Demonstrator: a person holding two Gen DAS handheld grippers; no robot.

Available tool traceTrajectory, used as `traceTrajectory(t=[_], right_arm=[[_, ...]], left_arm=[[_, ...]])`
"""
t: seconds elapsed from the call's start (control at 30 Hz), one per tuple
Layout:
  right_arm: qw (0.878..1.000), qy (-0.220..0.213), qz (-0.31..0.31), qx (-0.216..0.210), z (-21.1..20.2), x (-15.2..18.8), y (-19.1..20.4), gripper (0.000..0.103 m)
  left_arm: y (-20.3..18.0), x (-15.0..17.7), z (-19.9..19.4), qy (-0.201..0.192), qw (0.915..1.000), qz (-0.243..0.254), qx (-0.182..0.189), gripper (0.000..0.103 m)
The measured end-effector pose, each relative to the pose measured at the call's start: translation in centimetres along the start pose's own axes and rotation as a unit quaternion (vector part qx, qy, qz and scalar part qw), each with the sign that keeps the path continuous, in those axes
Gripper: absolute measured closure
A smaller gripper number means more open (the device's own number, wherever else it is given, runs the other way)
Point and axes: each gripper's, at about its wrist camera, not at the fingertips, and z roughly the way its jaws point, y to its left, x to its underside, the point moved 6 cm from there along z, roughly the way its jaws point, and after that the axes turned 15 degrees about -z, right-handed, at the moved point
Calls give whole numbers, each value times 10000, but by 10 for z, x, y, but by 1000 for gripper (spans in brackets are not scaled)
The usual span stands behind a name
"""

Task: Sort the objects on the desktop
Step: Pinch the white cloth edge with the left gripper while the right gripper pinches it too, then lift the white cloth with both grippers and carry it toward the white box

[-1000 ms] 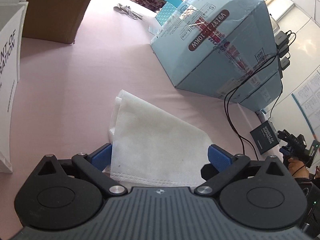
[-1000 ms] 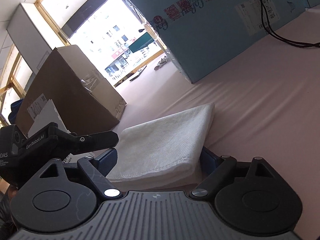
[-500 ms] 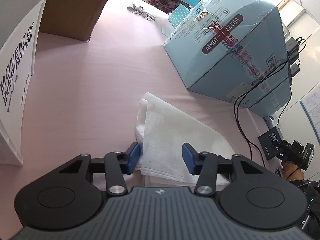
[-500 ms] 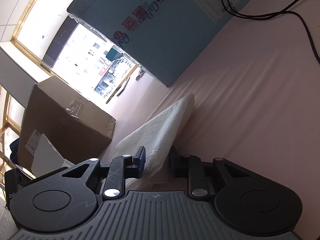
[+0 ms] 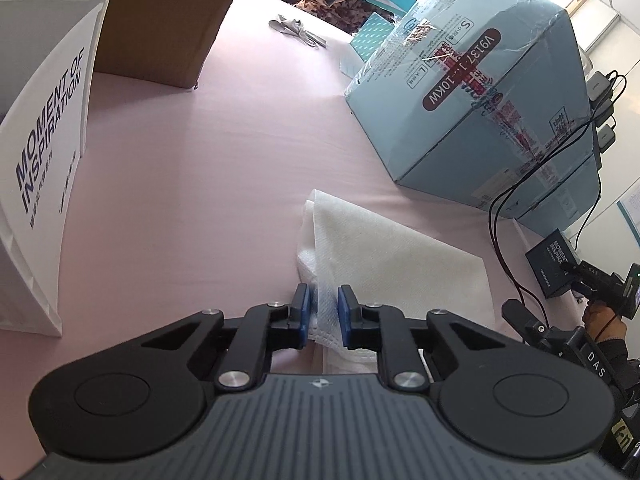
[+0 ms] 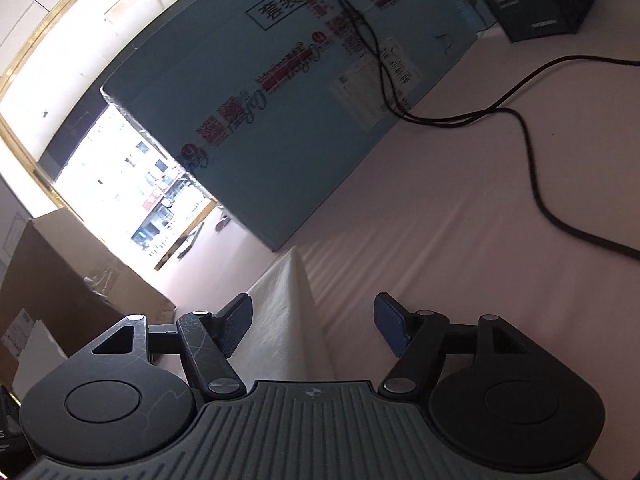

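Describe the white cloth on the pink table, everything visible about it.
The white cloth is a thin, fabric-like sheet with a fine woven texture, folded into several layers with a stitched hem near the camera. It lies mostly flat on the pink table beside the blue box. The left tool pinches its bunched near corner; the right tool is open around its edge.

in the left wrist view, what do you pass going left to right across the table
white printed box → brown cardboard box → white cloth → big light blue carton → small dark box
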Motion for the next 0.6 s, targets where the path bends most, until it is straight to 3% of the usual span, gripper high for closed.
traceTrajectory(t=[0.17, 0.33, 0.43, 0.57, 0.6], right_arm=[[9994, 199, 41, -267, 4, 4, 2, 41], [9978, 398, 82, -533, 7, 8, 5, 86], [9962, 517, 106, -693, 9, 11, 6, 94], [9936, 669, 130, -902, 11, 14, 8, 96], [9945, 542, -98, -893, 7, 11, 14, 96]], left_arm=[[-2, 2, 0, -59, 9999, 108, -61, 90], [-5, 4, 1, -98, 9998, 169, -89, 90], [-5, 4, 1, -101, 9997, 181, -87, 90], [-5, 4, 0, -122, 9997, 195, -100, 91], [-6, 5, 0, -140, 9996, 223, -116, 91]])
